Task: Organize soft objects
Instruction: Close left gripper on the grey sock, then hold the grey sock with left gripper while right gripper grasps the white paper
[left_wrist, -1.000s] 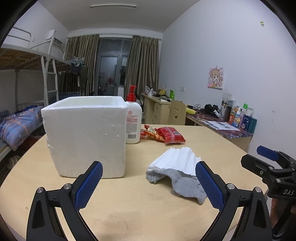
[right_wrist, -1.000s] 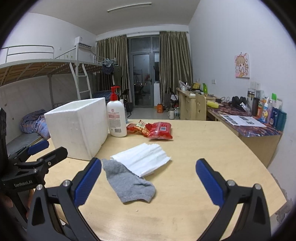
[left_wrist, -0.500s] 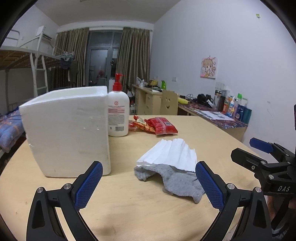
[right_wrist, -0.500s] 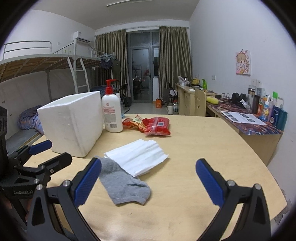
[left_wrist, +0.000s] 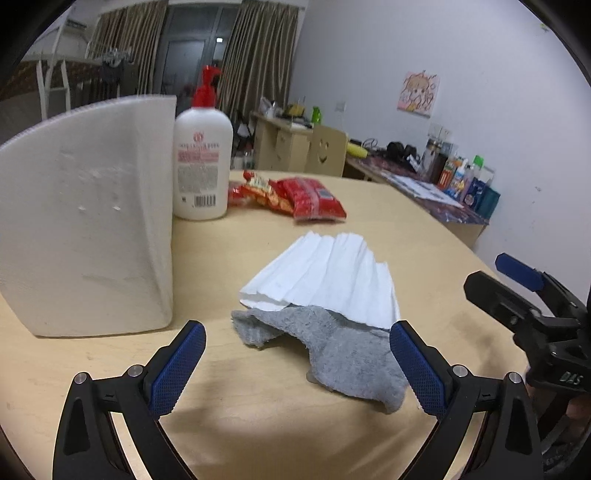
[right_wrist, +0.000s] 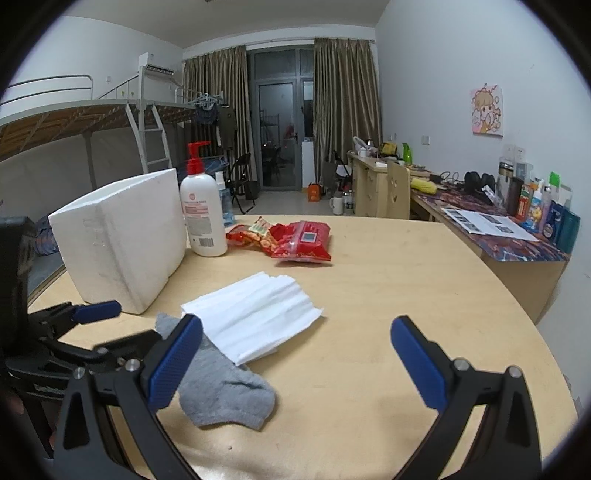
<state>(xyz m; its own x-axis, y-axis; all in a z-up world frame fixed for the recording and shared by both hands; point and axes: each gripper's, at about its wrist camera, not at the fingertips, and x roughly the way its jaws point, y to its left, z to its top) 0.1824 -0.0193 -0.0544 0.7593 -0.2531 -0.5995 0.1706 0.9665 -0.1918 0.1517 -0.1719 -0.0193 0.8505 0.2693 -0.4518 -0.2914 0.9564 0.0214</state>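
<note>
You're working at a pale wooden table (right_wrist: 388, 288) in a dorm room, with a bunk bed (right_wrist: 74, 118) at the back left and curtains (right_wrist: 343, 110) around the door. Your left gripper (left_wrist: 295, 354) has its fingers spread wide with nothing between the pads; the grey sock (left_wrist: 332, 347) lies on the table just ahead of them, its far end touching the right-hand fingertip (left_wrist: 410, 354). The sock's top edge is tucked under a fanned stack of white tissues (left_wrist: 325, 273), just beyond the fingers. To the left of the left-hand finger stands a foam box (left_wrist: 85, 221), with a pump bottle (left_wrist: 203, 166) just beside its far corner and red snack packs (left_wrist: 295, 195) past the tissues.

Your right gripper (right_wrist: 295, 354) is also spread apart, holding nothing. The sock (right_wrist: 221, 391) sits at its left-hand fingertip (right_wrist: 177, 354), partly hidden behind it, and the tissues (right_wrist: 255, 317) lie just ahead, left of centre. Bare table lies between the pads.
</note>
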